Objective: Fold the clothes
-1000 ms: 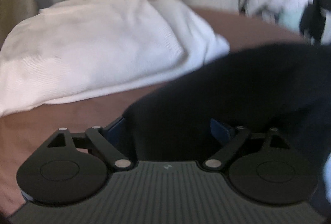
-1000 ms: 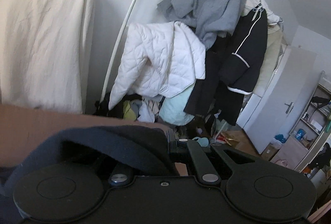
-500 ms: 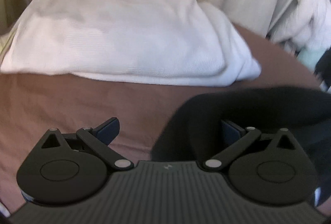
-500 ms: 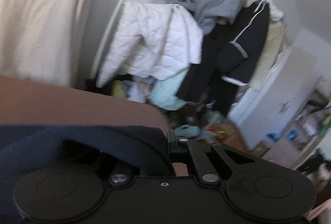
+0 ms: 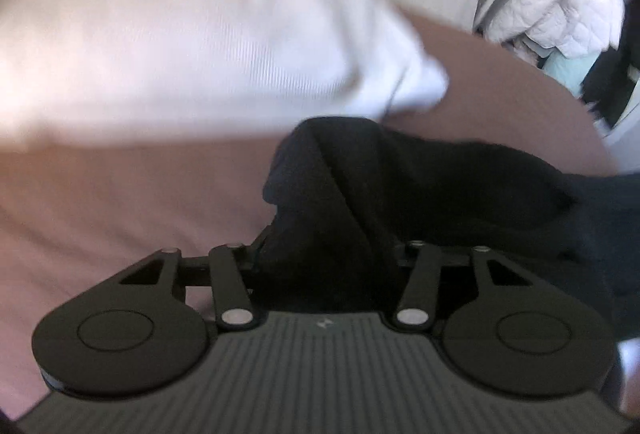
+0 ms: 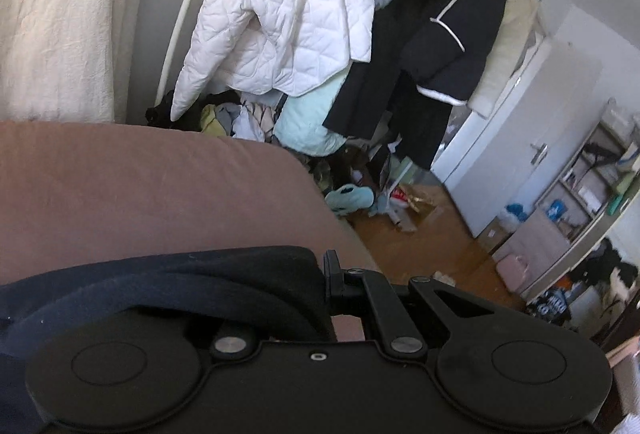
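Observation:
A dark navy garment (image 5: 400,185) lies bunched on the pink-brown bed sheet (image 5: 120,201). My left gripper (image 5: 328,258) is shut on the dark garment, whose cloth fills the space between the fingers and hides them. In the right wrist view the same dark garment (image 6: 180,282) drapes over my right gripper (image 6: 316,294), which is shut on its edge; the left finger is hidden under the cloth.
A white folded duvet or pillow (image 5: 180,33) lies on the bed behind the garment. Past the bed's corner (image 6: 312,177) stand a clothes rack with a white quilted jacket (image 6: 280,25) and dark coats, a clothes pile on the wooden floor (image 6: 432,226), a door and shelves.
My left gripper has closed on the dark garment, which now bunches between its fingers. The right gripper has tilted down, showing more bed and floor, still holding the cloth.

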### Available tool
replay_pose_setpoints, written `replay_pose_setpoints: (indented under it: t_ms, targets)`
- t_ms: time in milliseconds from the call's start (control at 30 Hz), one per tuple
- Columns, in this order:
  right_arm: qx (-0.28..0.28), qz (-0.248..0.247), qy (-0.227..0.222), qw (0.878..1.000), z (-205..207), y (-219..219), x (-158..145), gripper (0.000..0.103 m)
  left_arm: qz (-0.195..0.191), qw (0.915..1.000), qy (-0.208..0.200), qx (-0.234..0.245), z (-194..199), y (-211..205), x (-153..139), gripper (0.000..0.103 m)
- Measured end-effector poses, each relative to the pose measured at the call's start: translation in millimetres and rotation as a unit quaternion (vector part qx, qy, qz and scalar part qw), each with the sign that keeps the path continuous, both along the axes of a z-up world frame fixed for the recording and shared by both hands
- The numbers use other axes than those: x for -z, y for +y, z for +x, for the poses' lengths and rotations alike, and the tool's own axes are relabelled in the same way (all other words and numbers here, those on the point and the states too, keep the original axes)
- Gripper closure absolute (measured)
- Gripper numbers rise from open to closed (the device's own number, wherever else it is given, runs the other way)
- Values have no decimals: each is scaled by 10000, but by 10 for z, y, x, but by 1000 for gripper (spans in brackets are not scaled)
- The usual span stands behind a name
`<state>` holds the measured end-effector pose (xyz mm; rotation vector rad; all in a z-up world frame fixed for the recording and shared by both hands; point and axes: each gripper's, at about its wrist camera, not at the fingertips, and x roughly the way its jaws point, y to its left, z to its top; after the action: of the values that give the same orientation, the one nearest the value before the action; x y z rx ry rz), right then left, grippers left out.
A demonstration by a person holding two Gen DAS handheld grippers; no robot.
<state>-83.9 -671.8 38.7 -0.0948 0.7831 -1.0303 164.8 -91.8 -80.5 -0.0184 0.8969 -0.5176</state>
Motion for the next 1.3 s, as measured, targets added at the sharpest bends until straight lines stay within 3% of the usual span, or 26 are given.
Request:
replay_pose_setpoints:
  t_ms: [67, 100, 300, 400, 533, 600, 633, 700, 800, 900, 967, 1067, 1133, 1200, 1300]
  targets:
    - [-13, 50, -112, 9999, -109, 2, -26, 97, 306, 9949, -960, -76, -292, -34, -316, 55]
    - [9, 98, -194, 9998, -174, 9, -44, 97, 245, 9911, -1302, -127, -412, 3, -486, 55]
    - [119, 736, -814, 9939, -633, 34, -217, 97, 92, 9636, -2578, -705, -751, 470, -1165, 57]
    - [-194, 906, -876, 9918, -743, 9, -330, 96, 29, 9538, -2857, -933, -593, 605, -1427, 57]
    - [-659, 204, -378, 9969, -365, -160, -531, 92, 190, 9559, -2693, -1155, -16, 378, -1478, 55]
    - [-692, -299, -465, 9961, -61, -232, -572, 58, 450, 9552, -2579, -1377, 322, 216, -1336, 34]
    - [-542, -506, -428, 9963, 88, -250, -500, 23, 655, 9559, -2454, -1476, 462, 155, -1167, 30]
    - [-214, -861, -303, 9956, 379, -284, -333, 2, 1036, 9583, -2151, -1572, 625, 115, -813, 29]
    - [16, -507, 455, 9977, 614, -206, 151, 4, 1471, 9597, -1734, -1648, 700, 204, -465, 28]
    - [-326, -178, 905, 9952, 628, 41, 525, 4, 911, 9702, -1446, -1719, 665, 526, -607, 28]
    - [-642, 76, 1076, 9921, 565, 249, 721, 4, 640, 9709, -1301, -1904, 592, 751, -714, 27]
    - [-613, 590, 769, 9934, 373, 528, 859, 4, 513, 9787, -801, -1819, 498, 871, -697, 26]
    - [-605, 1233, 98, 9905, 255, 691, 867, 4, 554, 9829, -352, -1721, 413, 905, -579, 26]
    - [-715, 1906, -584, 9773, 180, 928, 916, 4, 554, 9851, 30, -1625, 274, 1005, -459, 26]
    - [-1111, 2841, -1323, 9431, 208, 1369, 1026, 4, 477, 9866, 469, -1490, 136, 1084, -346, 26]
